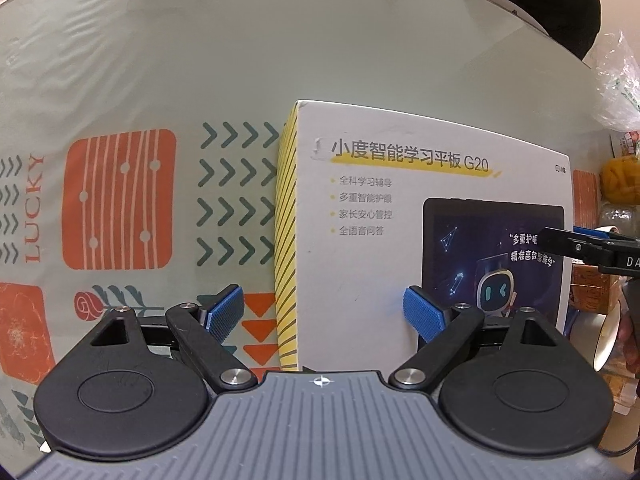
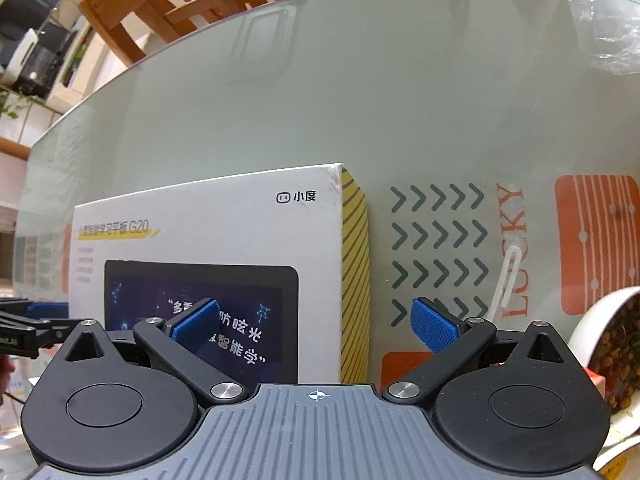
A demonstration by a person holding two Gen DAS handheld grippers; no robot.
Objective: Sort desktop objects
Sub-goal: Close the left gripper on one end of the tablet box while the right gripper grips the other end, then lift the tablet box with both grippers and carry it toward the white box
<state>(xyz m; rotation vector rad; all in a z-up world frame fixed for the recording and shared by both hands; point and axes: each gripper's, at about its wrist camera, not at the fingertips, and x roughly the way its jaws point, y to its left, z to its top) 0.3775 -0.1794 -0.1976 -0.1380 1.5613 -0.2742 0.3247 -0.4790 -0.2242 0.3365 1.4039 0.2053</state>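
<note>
A white tablet box (image 1: 384, 216) with a yellow striped side and a printed tablet picture lies flat on the table; it also shows in the right wrist view (image 2: 224, 232). My left gripper (image 1: 324, 314) is open, its blue pads standing either side of the box's left near corner. My right gripper (image 2: 316, 322) is open, its pads standing either side of the box's right near corner. The tip of the right gripper shows at the right edge of the left wrist view (image 1: 588, 246). Neither gripper holds anything.
The round table (image 2: 400, 92) has a glass top over a patterned cloth. A white bowl of brown food (image 2: 612, 344) stands at the near right. A clear plastic bag (image 2: 604, 16) lies at the far right. Wooden chairs (image 2: 160, 4) stand behind the table.
</note>
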